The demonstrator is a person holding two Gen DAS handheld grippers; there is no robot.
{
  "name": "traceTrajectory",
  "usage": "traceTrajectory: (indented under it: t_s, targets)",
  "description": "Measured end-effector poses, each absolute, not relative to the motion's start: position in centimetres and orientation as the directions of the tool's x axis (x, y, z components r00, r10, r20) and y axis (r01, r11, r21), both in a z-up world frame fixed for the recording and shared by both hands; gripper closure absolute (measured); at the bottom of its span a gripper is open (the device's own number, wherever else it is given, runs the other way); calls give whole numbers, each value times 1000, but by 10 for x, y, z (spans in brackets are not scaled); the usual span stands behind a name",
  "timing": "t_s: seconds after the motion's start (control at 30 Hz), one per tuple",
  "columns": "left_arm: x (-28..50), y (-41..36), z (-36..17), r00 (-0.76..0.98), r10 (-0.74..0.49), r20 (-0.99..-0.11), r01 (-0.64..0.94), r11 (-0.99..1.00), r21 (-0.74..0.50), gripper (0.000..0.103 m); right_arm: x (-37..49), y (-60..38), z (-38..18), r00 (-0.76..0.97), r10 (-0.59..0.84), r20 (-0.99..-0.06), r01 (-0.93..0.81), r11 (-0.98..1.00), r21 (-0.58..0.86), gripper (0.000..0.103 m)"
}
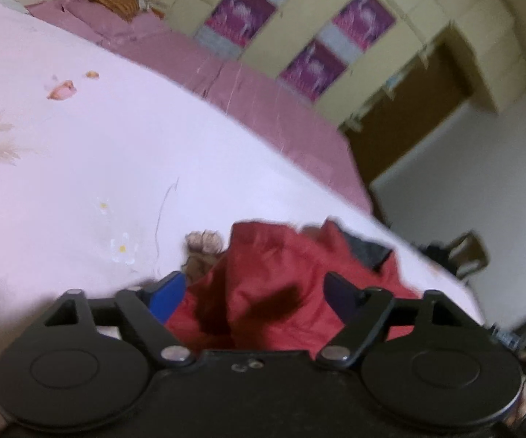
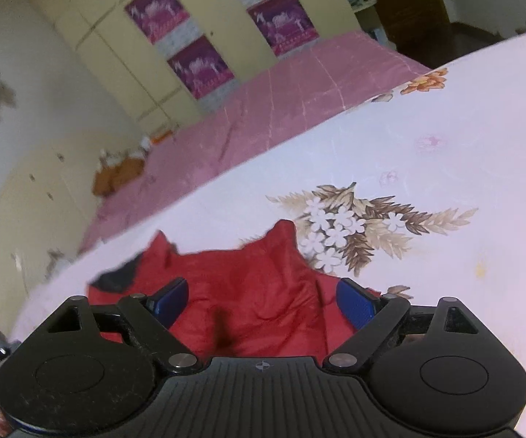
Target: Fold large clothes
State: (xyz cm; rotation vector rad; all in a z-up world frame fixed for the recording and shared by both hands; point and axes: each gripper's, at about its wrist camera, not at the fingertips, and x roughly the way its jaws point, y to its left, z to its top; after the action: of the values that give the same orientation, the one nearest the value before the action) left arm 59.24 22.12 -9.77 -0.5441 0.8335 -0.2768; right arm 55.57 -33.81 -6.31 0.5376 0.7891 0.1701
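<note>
Red garment [image 2: 263, 292] on floral bedsheet [image 2: 427, 168], wardrobe [image 2: 124, 58] behind

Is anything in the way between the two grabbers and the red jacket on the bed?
Nothing visible is. The left gripper and the right gripper both stand open right over the red jacket, which lies crumpled on the flowered bedsheet. Only red cloth shows between each pair of blue fingers.

Black left tool [image 1: 252, 292] and right tool [image 2: 261, 303], blue pads, silver pivot screws.
</note>
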Motion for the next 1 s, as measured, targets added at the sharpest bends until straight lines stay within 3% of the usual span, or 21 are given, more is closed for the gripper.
traceTrajectory:
  t_s: [0.07,0.13,0.17,0.2,0.23,0.43,0.53,0.6,0.77,1.0]
  targets:
    - [600,213,-102,621,-419,-662,35,859,-511,37,566,-331,-69,671,321,-669,48,881,471,21]
    - [604,205,-103,609,-406,-682,66,882,-466,59,575,-325,-76,635,315,-706,35,900,434,54]
    - [606,202,-103,610,-409,-679,89,886,-454,76,577,-322,-77,631,313,-710,21,908,419,64]
    - [604,198,-98,629,-401,-666,108,894,-435,83,578,-319,-76,636,298,-712,5,921,390,85]
    - [601,196,-93,647,-392,-654,124,900,-417,86,578,-317,-74,650,290,-703,-9,927,374,95]
    - [597,199,-60,762,-372,-530,176,907,-383,92,568,-313,-33,790,276,-548,-92,936,339,98]
    - [615,194,-56,775,-353,-525,166,914,-369,92,578,-307,-26,820,247,-516,-92,947,308,98]
    - [633,189,-67,749,-337,-570,144,923,-356,92,593,-303,-34,807,219,-548,-62,955,291,98]
    - [658,186,-113,660,-307,-686,82,937,-340,92,627,-294,-92,666,160,-729,28,971,239,98]
    - [649,184,-117,674,-294,-678,72,939,-336,91,619,-297,-106,684,149,-714,56,965,255,98]
